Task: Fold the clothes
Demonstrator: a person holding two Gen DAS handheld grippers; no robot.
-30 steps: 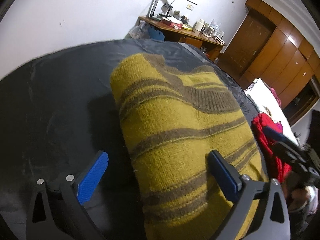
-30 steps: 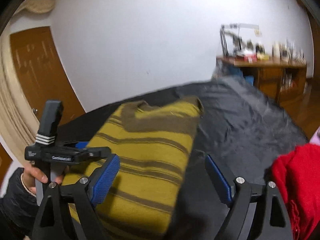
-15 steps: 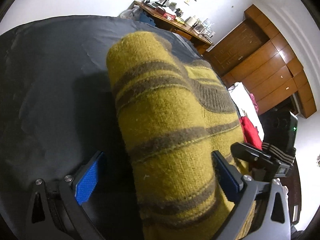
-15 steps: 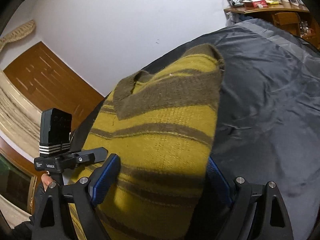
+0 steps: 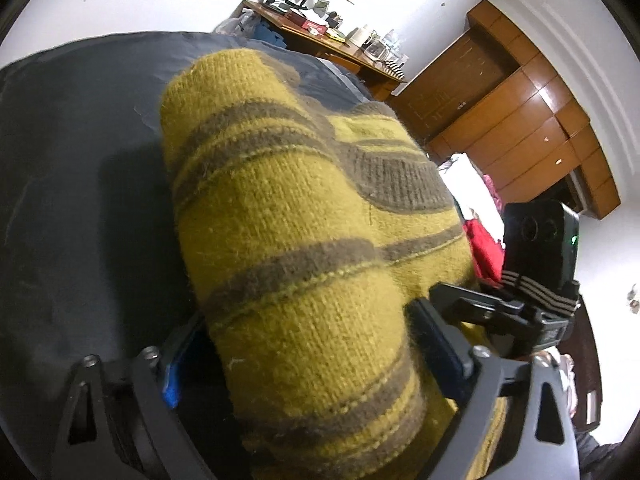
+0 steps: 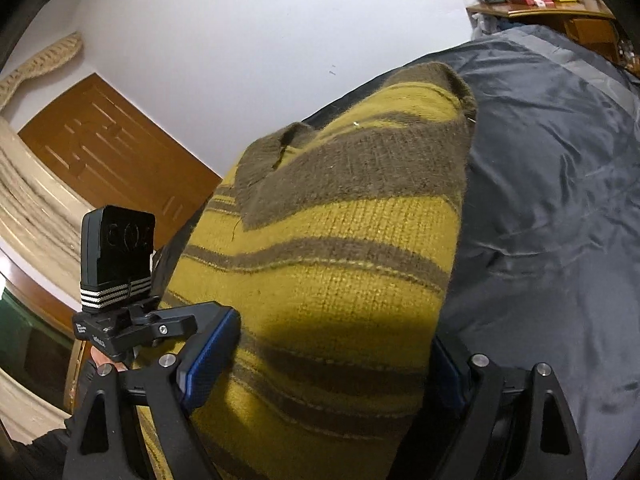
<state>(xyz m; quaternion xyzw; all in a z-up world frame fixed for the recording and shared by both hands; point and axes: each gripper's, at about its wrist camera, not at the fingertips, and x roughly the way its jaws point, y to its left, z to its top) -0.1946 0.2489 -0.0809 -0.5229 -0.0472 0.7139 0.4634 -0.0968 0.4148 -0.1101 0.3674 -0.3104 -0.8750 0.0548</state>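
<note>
I see no legible writing; my left gripper (image 5: 304,352) and right gripper (image 6: 328,364), jaws just closing, each pinch the striped sweater (image 5: 304,216).

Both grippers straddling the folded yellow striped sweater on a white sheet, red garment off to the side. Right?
Wrong on the sheet: it is dark grey, as the right wrist view shows. The rest holds: the left gripper and right gripper both straddle the folded yellow striped sweater, with the red garment off to the side.

sweater (image 5: 304,248) on sheet (image 5: 72,184) | desk (image 5: 320,46) behind
</note>
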